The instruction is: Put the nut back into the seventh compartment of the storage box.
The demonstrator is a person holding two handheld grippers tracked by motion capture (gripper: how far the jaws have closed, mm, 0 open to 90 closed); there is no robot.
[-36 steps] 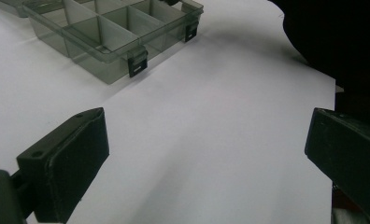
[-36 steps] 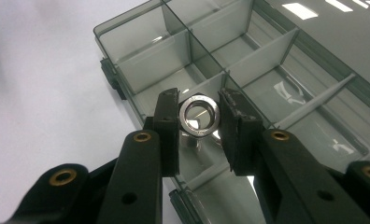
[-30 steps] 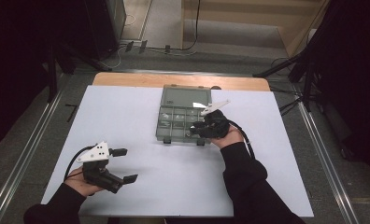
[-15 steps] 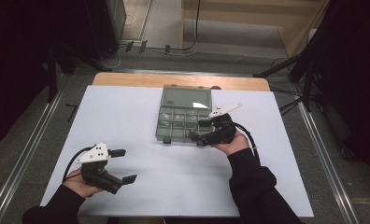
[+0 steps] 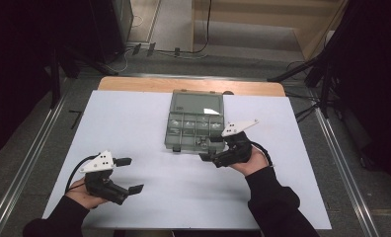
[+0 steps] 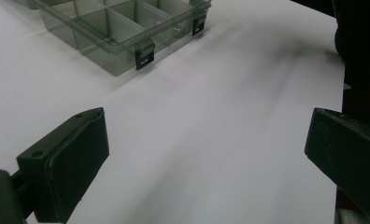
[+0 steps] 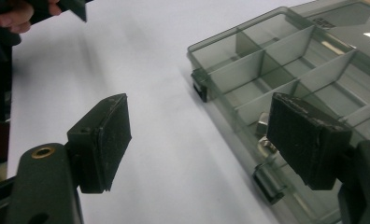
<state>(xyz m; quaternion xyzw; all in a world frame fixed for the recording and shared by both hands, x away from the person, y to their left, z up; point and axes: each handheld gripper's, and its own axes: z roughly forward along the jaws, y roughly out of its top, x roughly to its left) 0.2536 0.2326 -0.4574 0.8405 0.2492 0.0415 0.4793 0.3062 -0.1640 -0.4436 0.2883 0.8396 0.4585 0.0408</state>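
Note:
A clear grey compartment box (image 5: 183, 146) lies open at the table's back middle, its lid (image 5: 197, 103) laid flat behind it. My right gripper (image 5: 211, 149) hovers at the box's front right corner. Its jaws have just been opening and stand wide with nothing between them. In the right gripper view (image 7: 202, 140) the box (image 7: 248, 65) lies to the right, with small metal parts (image 7: 262, 123) in a near compartment. My left gripper (image 5: 131, 174) rests at the front left, open and empty. In the left gripper view (image 6: 206, 154) the box (image 6: 113, 42) and its latch (image 6: 145, 55) lie ahead.
A white sheet (image 5: 134, 123) covers the table, with a wooden edge (image 5: 183, 85) showing at the back. Black stand legs (image 5: 312, 69) and cables lie on the floor at the far right. Metal rails (image 5: 30, 158) run along both sides.
The right gripper has drawn back from the box toward the near side and slightly right, and its jaws have opened. The left gripper has stayed put.

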